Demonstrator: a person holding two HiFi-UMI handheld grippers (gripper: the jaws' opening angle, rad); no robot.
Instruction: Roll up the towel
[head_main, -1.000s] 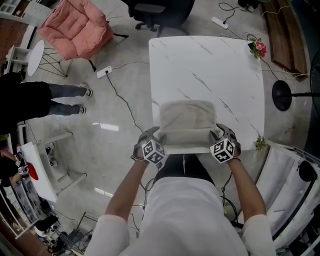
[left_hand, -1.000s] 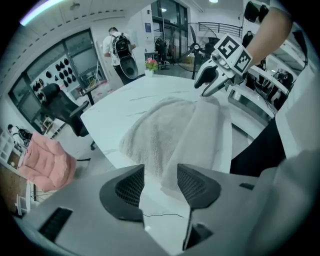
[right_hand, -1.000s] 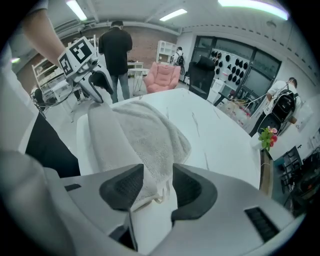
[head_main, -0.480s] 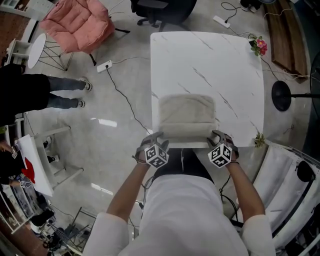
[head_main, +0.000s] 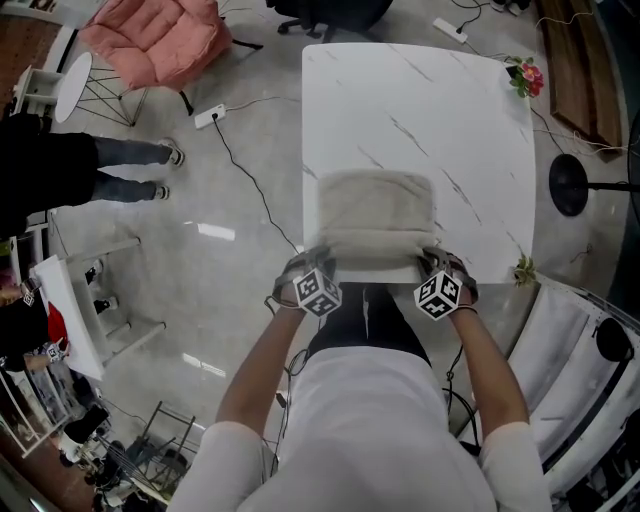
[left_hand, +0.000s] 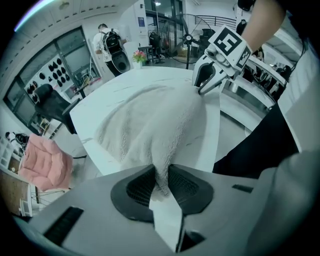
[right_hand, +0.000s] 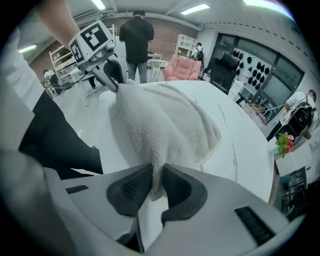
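At the left, the left gripper (left_hand: 161, 182) points steeply down at the near edge of a white, marble-patterned table (head_main: 420, 110). Its jaws have just been closing and are now clamped on the near-left corner of a cream terry towel (head_main: 375, 215), with a pinch of pile squeezed between the dark pads.

In the middle, the towel lies flat on the near half of the table, close to its left edge. Its near hem is lifted into a soft ridge between the two grippers. Whether that ridge is already a first turn of the roll is hard to judge from above.

At the right, the right gripper (right_hand: 156, 187) mirrors the left. Its jaws have also just been closing and now pinch the near-right corner.

The towel looks light, limp and plush, not slippery or fragile. It will likely sag between holds, so gripping both near corners together suits an even roll.
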